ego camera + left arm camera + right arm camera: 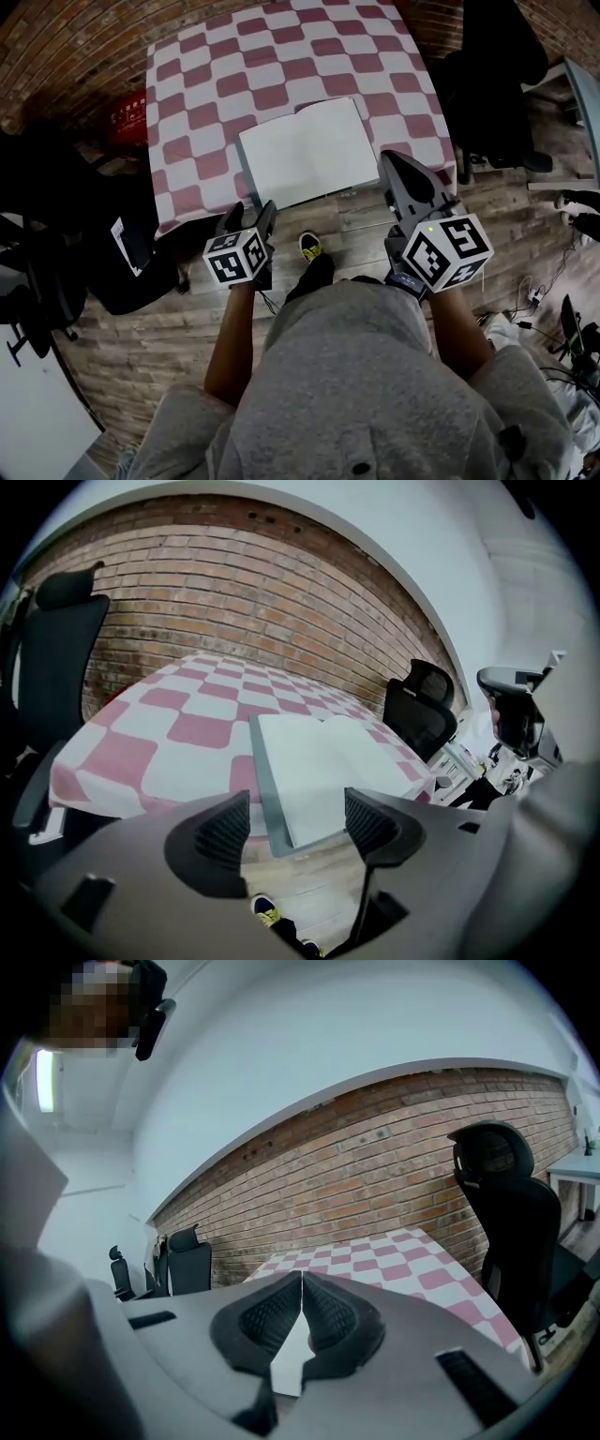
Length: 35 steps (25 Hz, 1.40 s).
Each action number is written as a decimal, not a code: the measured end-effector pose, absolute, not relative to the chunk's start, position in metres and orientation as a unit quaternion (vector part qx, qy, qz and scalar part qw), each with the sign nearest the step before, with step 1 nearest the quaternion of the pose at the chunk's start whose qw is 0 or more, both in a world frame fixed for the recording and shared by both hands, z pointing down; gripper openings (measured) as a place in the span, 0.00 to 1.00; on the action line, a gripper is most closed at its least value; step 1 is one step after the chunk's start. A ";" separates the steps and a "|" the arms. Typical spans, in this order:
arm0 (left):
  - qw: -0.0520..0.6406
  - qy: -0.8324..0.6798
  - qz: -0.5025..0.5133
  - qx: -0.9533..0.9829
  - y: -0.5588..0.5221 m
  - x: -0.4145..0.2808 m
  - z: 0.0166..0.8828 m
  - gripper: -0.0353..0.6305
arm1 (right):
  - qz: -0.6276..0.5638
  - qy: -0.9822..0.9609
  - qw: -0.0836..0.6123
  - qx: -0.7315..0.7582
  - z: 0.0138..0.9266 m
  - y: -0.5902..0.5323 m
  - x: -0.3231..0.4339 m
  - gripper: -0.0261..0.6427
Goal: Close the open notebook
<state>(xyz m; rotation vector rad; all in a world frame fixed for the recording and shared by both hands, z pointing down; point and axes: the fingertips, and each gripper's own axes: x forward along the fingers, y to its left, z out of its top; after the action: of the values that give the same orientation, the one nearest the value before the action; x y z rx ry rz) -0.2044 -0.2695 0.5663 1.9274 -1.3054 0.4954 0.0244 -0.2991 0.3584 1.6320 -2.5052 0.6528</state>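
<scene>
Left gripper [249,217] hangs wide open and empty, just short of the table [206,94]. Notebook [307,150] lies open right at the near edge. Right gripper [394,164] is pinched closed beside it. My worry: nudge a cover carelessly and the notebook probably slides off.

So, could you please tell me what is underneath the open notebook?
The notebook lies open on a pink-and-white checked tablecloth, at its front edge. What the cloth covers, and anything directly beneath the pages, cannot be seen.
</scene>
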 end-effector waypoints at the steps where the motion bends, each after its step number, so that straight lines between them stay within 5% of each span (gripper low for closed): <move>1: 0.380 -0.505 0.191 0.751 -0.268 -0.204 0.569 0.52 | 0.214 -0.817 0.041 0.533 0.359 -0.300 0.023 0.08; 28: 0.503 -0.445 0.095 0.735 -0.271 -0.188 0.596 0.52 | 0.202 -0.818 0.052 0.535 0.351 -0.290 0.021 0.08; 35: 0.497 -0.473 0.095 0.721 -0.272 -0.205 0.595 0.23 | 0.203 -0.825 0.049 0.525 0.351 -0.293 0.020 0.08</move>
<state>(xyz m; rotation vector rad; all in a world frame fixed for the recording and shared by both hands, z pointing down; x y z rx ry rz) -0.2053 -0.2722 0.5953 1.7458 -1.1460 0.2303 0.0198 -0.2933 0.3509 1.5995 -2.5146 0.6191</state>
